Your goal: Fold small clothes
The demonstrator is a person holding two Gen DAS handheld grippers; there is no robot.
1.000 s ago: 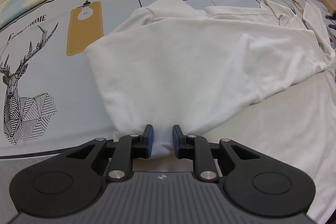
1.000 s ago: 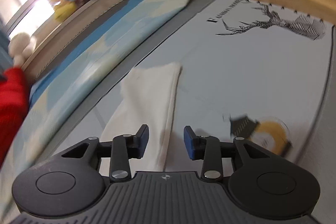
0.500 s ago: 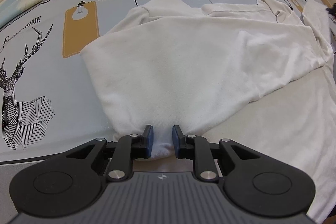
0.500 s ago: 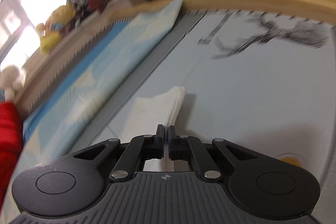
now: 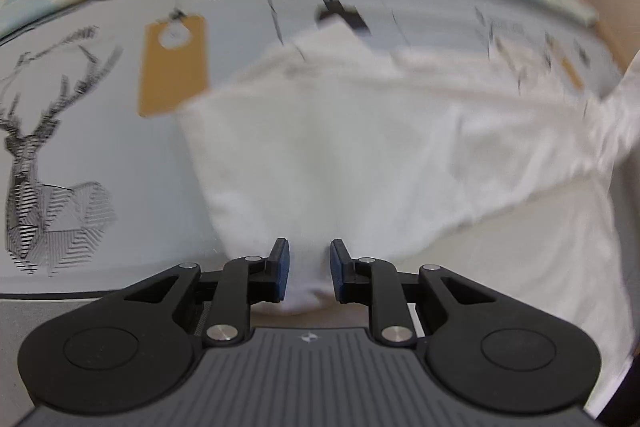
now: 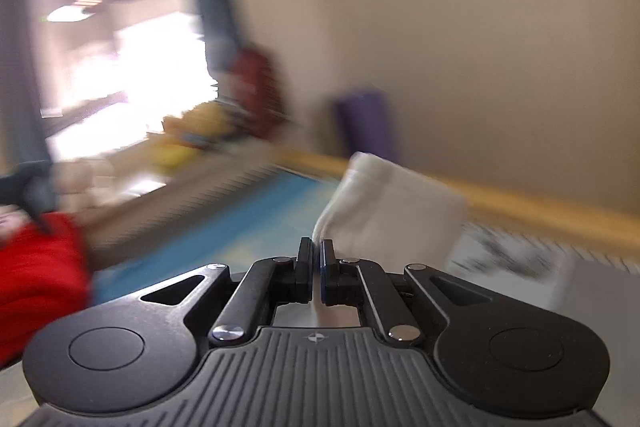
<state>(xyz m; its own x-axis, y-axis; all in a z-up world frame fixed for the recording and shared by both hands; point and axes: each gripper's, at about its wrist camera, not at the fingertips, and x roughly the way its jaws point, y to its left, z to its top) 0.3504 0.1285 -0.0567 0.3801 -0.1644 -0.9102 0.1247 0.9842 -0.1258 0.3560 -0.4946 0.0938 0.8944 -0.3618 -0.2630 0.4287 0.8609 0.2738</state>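
Deer-print bed sheet (image 5: 100, 163) under white garment (image 5: 360, 155), bare sheet toward 9 o'clock.
Left hand-held gripper (image 5: 305, 267) clamps its near hem, partly closed; right hand-held gripper (image 6: 316, 263), nearly closed, pinches a lifted garment edge (image 6: 392, 219).

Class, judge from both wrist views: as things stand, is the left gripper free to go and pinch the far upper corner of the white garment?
Probably not: the left gripper has its jaws around a bunch of the white garment at the near edge, so it would have to let go first.

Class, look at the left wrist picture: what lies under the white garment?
The white garment lies on a printed bed sheet with deer and lamp drawings. Whatever print sits beneath the cloth is covered; a black lamp drawing peeks out behind it.
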